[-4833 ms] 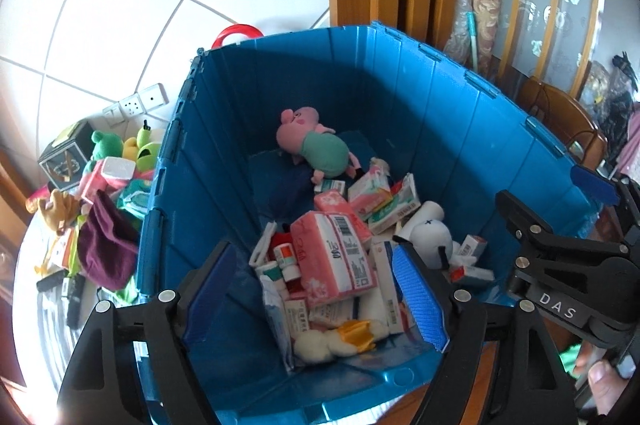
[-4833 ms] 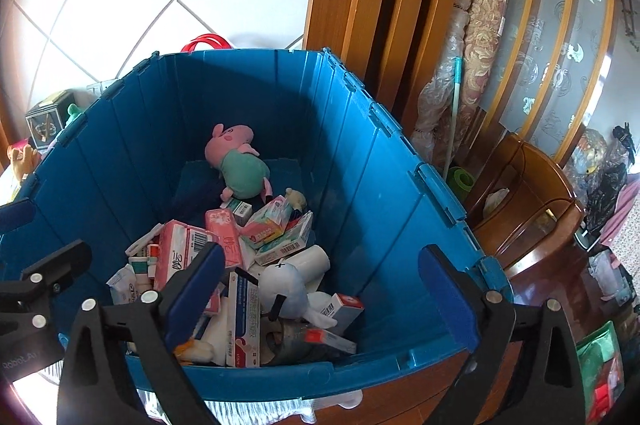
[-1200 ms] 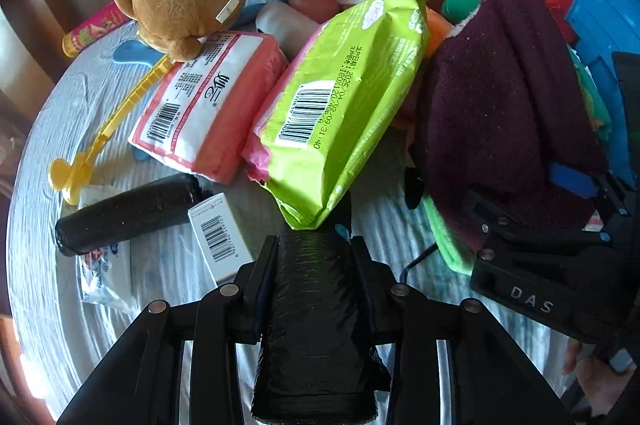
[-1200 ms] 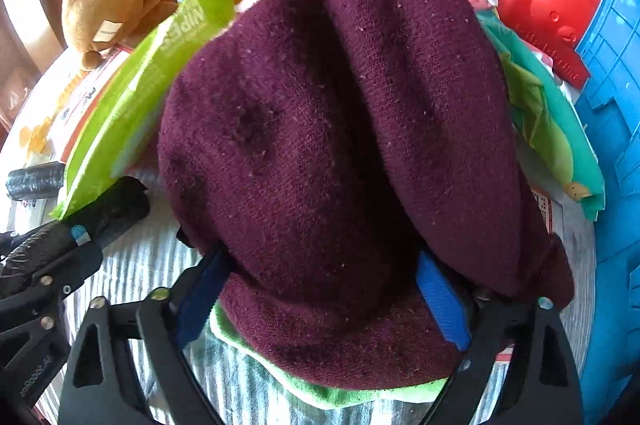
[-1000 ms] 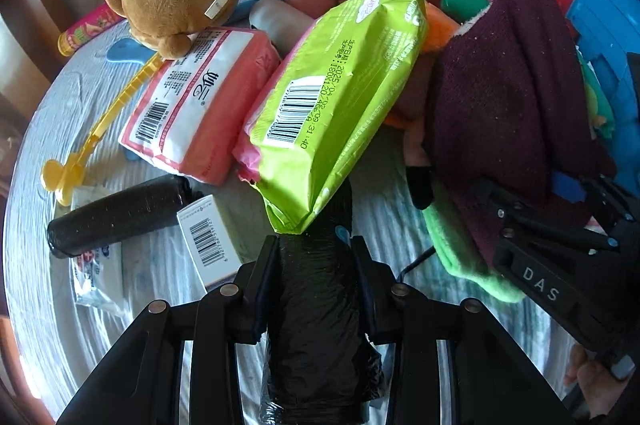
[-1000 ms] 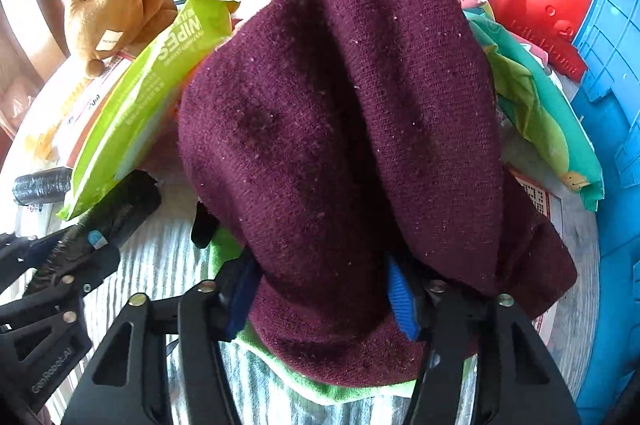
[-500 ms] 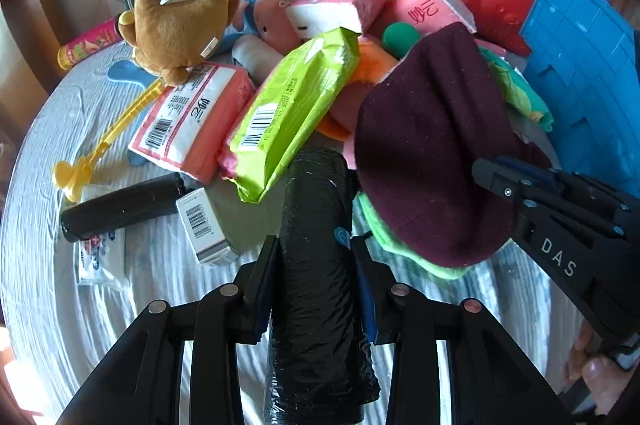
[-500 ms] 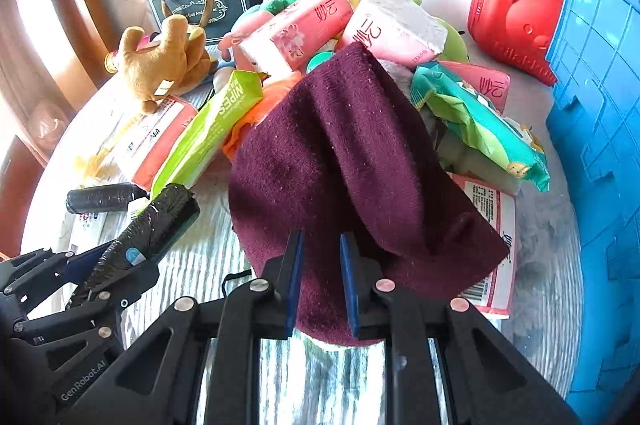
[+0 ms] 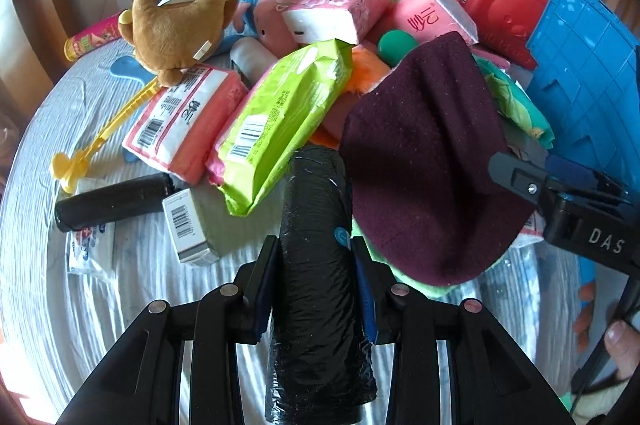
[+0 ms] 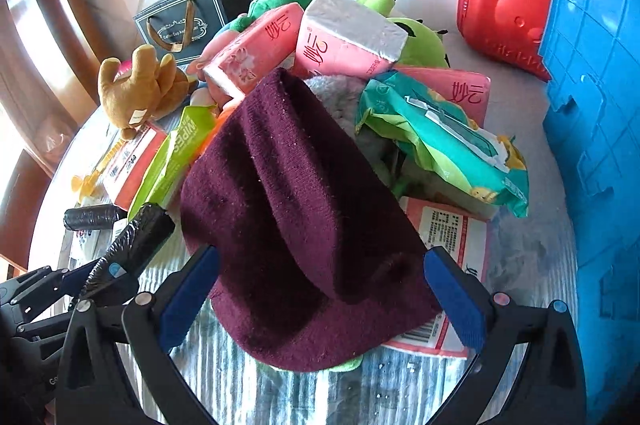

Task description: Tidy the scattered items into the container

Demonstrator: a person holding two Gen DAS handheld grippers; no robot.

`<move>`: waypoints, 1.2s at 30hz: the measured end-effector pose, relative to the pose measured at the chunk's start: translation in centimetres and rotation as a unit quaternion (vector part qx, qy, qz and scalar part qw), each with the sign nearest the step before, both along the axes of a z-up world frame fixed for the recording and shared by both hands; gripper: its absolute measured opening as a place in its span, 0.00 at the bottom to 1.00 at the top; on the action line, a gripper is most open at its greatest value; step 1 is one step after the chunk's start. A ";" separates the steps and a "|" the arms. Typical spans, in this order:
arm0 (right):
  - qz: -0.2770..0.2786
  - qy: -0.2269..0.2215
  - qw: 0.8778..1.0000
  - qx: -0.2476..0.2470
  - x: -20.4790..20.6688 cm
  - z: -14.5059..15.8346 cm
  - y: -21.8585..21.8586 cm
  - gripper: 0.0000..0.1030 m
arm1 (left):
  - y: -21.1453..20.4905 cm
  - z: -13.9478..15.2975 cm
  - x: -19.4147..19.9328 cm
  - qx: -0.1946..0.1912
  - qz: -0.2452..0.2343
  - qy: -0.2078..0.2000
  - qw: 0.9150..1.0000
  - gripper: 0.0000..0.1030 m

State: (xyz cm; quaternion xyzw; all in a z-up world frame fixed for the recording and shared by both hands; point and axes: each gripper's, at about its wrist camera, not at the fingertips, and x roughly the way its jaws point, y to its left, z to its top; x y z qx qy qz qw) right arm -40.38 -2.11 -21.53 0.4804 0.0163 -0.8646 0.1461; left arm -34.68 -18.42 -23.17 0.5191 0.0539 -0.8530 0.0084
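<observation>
My left gripper (image 9: 314,265) is shut on a black plastic-wrapped roll (image 9: 316,265) and holds it above the table; the roll also shows in the right wrist view (image 10: 132,241). My right gripper (image 10: 320,289) is open, its blue pads either side of a maroon knit cloth (image 10: 296,225) that lies draped on the pile; the cloth also shows in the left wrist view (image 9: 428,165). The blue container (image 10: 592,129) stands at the right edge, seen too in the left wrist view (image 9: 588,73).
The pile holds a green wipes pack (image 9: 280,121), pink tissue packs (image 9: 184,121), a brown plush bear (image 9: 176,21), a teal wipes pack (image 10: 440,141) and a red case (image 10: 504,5). A second black roll (image 9: 112,201) and a small box (image 9: 188,225) lie left.
My right gripper was shut on the maroon cloth and has opened wide, leaving the cloth on the pile. My left gripper has lifted and drawn back with the black roll.
</observation>
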 end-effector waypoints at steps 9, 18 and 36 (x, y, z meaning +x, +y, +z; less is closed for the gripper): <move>0.062 -0.003 0.998 0.013 -2.7 -4.0 -1.7 1.00 | 0.5 -3.2 -3.0 -0.016 0.022 -0.021 0.999 0.33; 0.085 0.017 0.996 -0.011 1.6 -2.5 -4.3 0.17 | 0.1 -3.3 -2.5 -0.015 0.020 -0.022 0.999 0.33; 0.050 -0.051 0.995 -0.070 7.8 -1.9 -5.2 0.11 | -2.8 -1.3 3.6 -0.010 -0.031 -0.009 0.999 0.33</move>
